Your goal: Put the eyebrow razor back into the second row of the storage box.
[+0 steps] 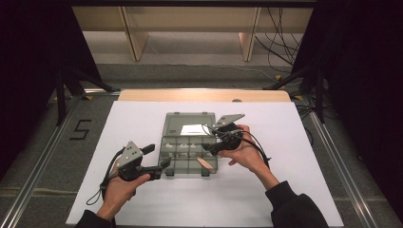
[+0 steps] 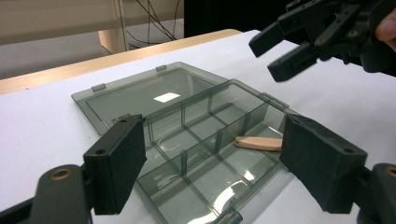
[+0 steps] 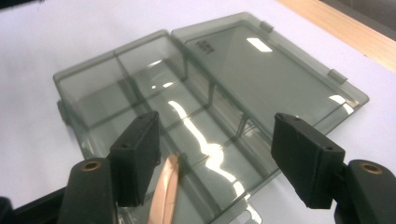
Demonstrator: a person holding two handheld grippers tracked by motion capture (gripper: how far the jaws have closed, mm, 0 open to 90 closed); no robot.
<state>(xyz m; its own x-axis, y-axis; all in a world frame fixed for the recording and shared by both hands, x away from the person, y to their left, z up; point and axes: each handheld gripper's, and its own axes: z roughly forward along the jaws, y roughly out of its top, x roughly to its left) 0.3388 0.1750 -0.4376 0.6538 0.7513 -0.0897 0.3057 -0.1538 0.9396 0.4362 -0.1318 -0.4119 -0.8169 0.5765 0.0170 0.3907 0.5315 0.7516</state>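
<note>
High view: a smoky, translucent plastic organiser box (image 1: 190, 149) lies open on the white-covered bench (image 1: 142, 199), its flat lid (image 1: 189, 124) folded back toward the far edge and thin dividers splitting the tray into rectangular compartments. At left, the left claw (image 1: 159, 156) sits just beside the tray's near-left corner, jaws spread and holding nothing; its blocky matte-black pads (image 2: 116, 163) frame the box in the left gripper view. A slim, pale wooden stick (image 1: 205, 163) with rounded ends rests tilted in the near-right compartment, one end propped on the wall. At right, the right claw (image 1: 212, 142) hovers over the tray's right side, jaws apart and empty, above the stick. Light wooden shelving legs (image 1: 135, 40) and loose cables (image 1: 280, 42) stand on the floor beyond the bench.
</note>
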